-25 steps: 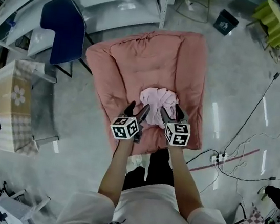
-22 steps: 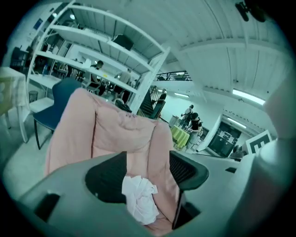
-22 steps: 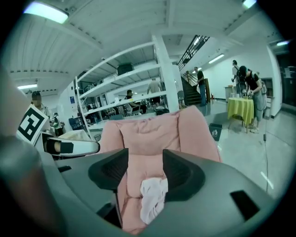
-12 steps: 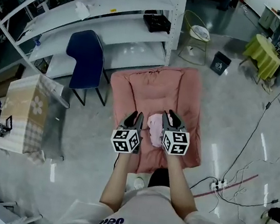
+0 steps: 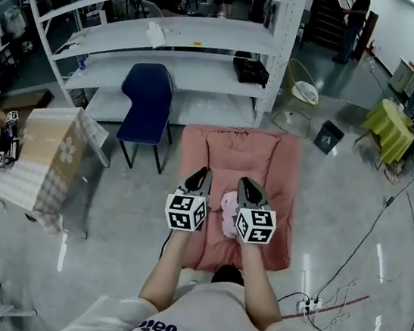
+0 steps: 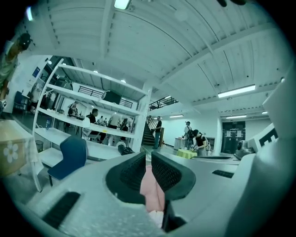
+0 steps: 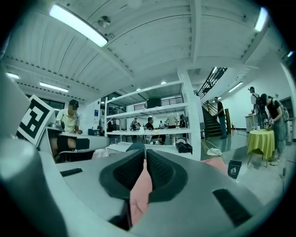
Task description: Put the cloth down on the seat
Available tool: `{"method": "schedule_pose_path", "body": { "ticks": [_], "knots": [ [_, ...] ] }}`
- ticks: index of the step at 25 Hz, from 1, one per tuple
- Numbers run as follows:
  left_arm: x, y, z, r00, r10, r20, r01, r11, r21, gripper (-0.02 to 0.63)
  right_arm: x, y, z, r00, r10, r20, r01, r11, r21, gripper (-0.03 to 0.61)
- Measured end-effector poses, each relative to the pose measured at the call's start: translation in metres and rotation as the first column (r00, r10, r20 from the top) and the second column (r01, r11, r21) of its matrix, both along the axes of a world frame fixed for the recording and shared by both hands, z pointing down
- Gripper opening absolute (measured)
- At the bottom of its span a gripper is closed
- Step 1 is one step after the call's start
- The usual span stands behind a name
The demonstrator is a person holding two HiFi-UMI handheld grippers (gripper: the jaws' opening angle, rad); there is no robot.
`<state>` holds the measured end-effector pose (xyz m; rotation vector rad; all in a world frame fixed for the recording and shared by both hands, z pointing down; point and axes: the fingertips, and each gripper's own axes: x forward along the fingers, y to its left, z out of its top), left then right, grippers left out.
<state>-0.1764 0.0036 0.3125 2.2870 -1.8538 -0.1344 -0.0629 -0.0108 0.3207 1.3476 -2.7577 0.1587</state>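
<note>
The light pink cloth [image 5: 228, 202] lies bunched on the big pink cushion seat [image 5: 240, 146] on the floor. It shows between my two grippers in the head view. My left gripper [image 5: 198, 173] and right gripper [image 5: 249, 184] are held well above the seat, side by side, pointing forward. Both have their jaws shut with no cloth pinched between them. In the left gripper view [image 6: 148, 157] and the right gripper view [image 7: 144, 159] only a pink strip of the seat below shows through the narrow slit between the pads.
A blue chair [image 5: 148, 103] stands left of the seat before white shelving [image 5: 172, 34]. A flower-print box [image 5: 40, 156] is at far left. A wire chair [image 5: 297, 97], dark bin [image 5: 329, 136] and green table [image 5: 392, 126] are at right. A power strip [image 5: 310, 304] lies on the floor.
Both grippers were open around the cloth on the seat. They have lifted away and shut, and the cloth stays on the cushion. The head view now sits higher.
</note>
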Motion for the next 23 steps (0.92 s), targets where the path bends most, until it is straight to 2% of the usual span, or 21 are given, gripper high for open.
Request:
{"method": "schedule_pose_path", "body": {
  "ticks": [7,14,23],
  "knots": [
    [-0.02,0.016,-0.014,0.999,-0.047,0.002,0.046,0.998,0.051,0.049,-0.016,0.016,-0.014,1.0,-0.019,0.0,0.019,0.999,0.04,0.032],
    [-0.014,0.03,-0.028,0.998,-0.044,0.046,0.038,0.993,0.108,0.049,-0.013,0.031,-0.034,1.0,-0.011,0.013,0.01,0.996,0.089,0.032],
    [-0.004,0.043,-0.014,0.999,-0.035,0.032,0.031,0.995,0.091,0.049,0.0,0.044,-0.025,1.0,0.001,0.003,-0.001,0.996,0.088,0.032]
  ]
}}
